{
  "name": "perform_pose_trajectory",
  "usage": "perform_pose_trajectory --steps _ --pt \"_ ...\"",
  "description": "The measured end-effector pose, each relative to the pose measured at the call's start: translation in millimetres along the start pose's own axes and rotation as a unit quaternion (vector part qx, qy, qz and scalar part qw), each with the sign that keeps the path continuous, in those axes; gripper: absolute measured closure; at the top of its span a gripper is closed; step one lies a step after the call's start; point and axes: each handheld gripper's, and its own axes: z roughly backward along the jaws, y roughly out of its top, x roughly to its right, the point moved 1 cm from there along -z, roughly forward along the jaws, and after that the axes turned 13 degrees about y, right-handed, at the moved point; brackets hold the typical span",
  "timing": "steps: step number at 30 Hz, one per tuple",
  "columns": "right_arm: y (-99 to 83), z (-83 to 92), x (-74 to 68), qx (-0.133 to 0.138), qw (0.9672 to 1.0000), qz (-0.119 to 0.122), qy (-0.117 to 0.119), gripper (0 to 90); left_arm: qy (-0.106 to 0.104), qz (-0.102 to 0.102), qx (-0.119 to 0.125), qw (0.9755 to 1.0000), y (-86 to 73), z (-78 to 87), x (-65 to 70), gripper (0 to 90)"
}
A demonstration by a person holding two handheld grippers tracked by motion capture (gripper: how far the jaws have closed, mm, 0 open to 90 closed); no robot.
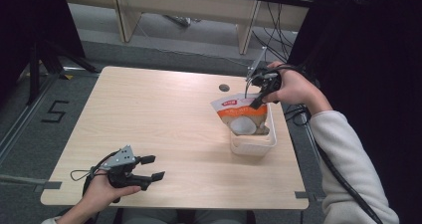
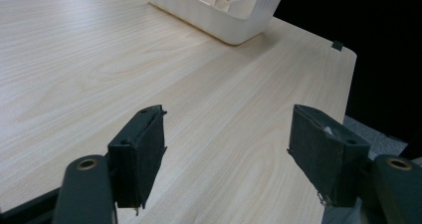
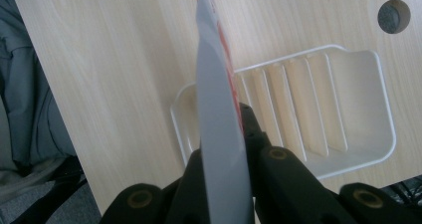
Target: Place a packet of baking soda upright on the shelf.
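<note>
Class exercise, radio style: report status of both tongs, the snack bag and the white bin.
Right tongs shut on snack bag, top edge pinched. Bag upright, its bottom down in white bin. Left tongs open, empty, near table's front edge. Nothing in the way.

A large black figure "5" [image 1: 54, 112] stands on the grey floor [image 1: 30, 134] to the left of the table [image 1: 149, 114], made of straight strokes like tape. The pouch [image 1: 242, 115] that stands in the white bin [image 1: 253, 143] bears a small red label [image 1: 229, 103] near its top edge with white marks on it, but they are too small and blurred to read. In the two gripper views no letters or numbers can be made out.
</note>
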Motion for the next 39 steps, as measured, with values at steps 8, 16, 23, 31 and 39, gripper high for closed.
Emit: perform_pose_trajectory --steps 8,16,23,31,39 --pt "-3.9 -3.4 1.4 -0.007 1.0 -0.001 0.002 90.0 0.0 0.0 0.0 1.0 0.0 -0.1 0.1 29.6" --pt "-5.3 -6.4 1.8 -0.02 0.9998 0.003 0.0 90.0 0.0 0.0 0.0 1.0 0.1 -0.3 0.0 29.6" --pt "-5.0 -9.5 2.7 -0.025 0.9997 0.005 -0.001 90.0 0.0 0.0 0.0 1.0 0.1 -0.1 0.0 29.6" --pt "-6.4 -12.0 4.3 -0.03 0.9995 0.003 -0.007 90.0 0.0 0.001 0.0 1.0 0.0 -0.1 0.0 29.6" --pt "-8.7 -12.0 5.3 -0.036 0.9993 0.0 -0.009 90.0 0.0 0.0 0.0 1.0 0.1 -0.2 0.1 29.6"
